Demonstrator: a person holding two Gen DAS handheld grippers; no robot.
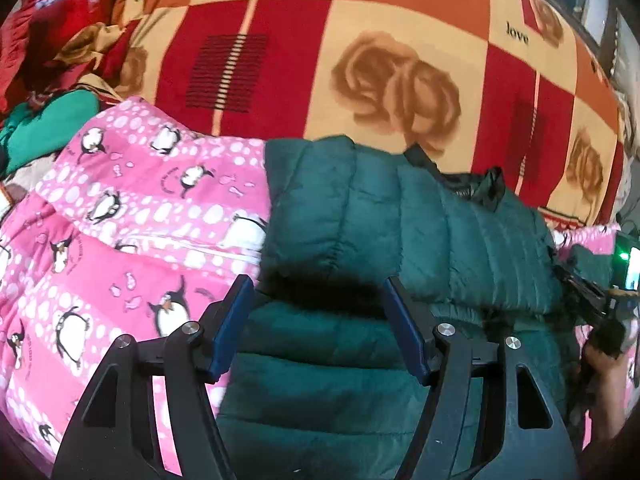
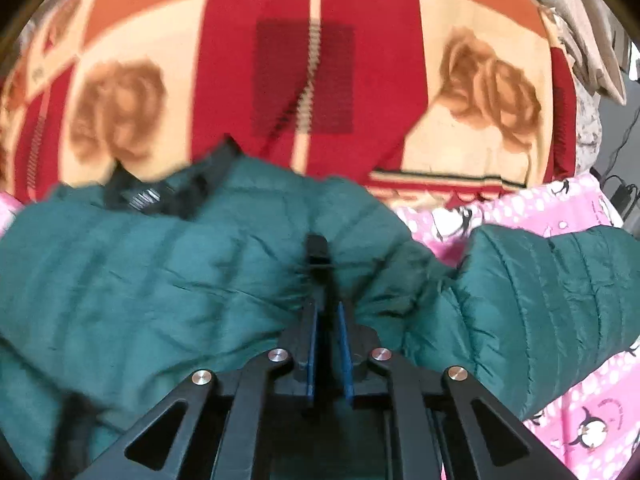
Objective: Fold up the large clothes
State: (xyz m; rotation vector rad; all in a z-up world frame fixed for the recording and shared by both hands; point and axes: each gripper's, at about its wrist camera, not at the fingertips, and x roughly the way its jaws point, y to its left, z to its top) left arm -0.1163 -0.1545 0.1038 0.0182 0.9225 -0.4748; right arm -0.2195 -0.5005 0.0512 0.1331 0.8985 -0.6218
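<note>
A dark green quilted puffer jacket [image 1: 400,220] lies on a pink penguin-print sheet [image 1: 132,216], its black collar lining [image 1: 468,184] at the far edge. My left gripper [image 1: 318,292] is open just above the jacket's folded near part, with nothing between the fingers. In the right wrist view the jacket [image 2: 140,264] fills the lower half, with one sleeve [image 2: 540,288] lying out to the right. My right gripper [image 2: 324,280] is shut on a fold of the jacket near its middle. The right gripper and the holding hand show at the right edge of the left wrist view [image 1: 592,300].
A red, orange and cream blanket with rose prints [image 1: 360,60] covers the bed beyond the jacket. A heap of red and green clothes [image 1: 52,80] lies at the far left. Pale fabric and cables [image 2: 600,60] sit at the right edge of the bed.
</note>
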